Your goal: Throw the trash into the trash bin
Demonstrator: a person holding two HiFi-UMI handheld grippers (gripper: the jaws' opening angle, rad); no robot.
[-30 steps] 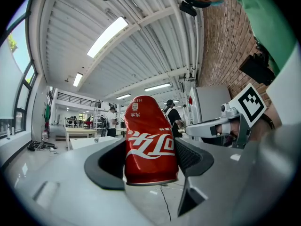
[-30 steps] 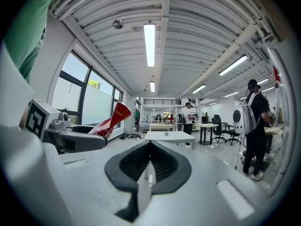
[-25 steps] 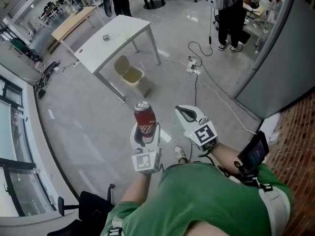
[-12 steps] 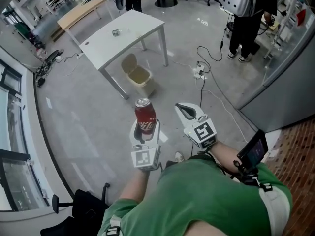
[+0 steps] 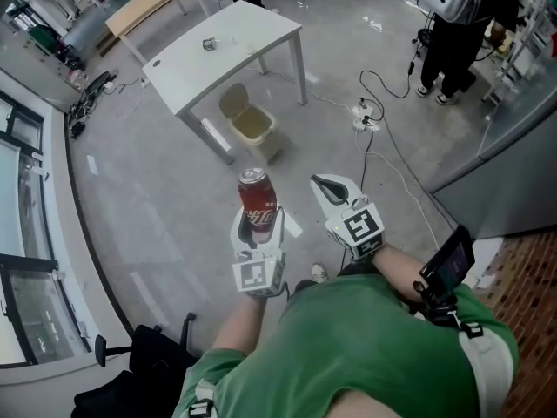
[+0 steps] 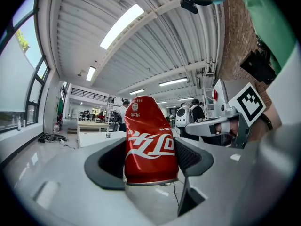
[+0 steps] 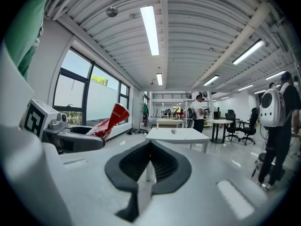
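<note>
A red soda can [image 5: 258,202] stands upright in my left gripper [image 5: 258,232], whose jaws are shut on its lower half; the can [image 6: 149,147] fills the left gripper view, and in the right gripper view the can [image 7: 110,120] shows at the left. My right gripper [image 5: 325,187] is held just right of it, jaws shut and empty; in its own view the right gripper [image 7: 149,166] has its pads touching. A beige trash bin [image 5: 248,128] with its lid up stands on the floor ahead, beside the white table [image 5: 228,50].
A small object [image 5: 209,43] lies on the white table. A cable and power strip [image 5: 369,118] run across the floor at the right. A person [image 5: 459,24] stands at the far right. A black chair [image 5: 144,368] is at the lower left.
The table and bin have drawn nearer and lower in the head view as I walk toward them. Both grippers keep their pose, the can still held.
</note>
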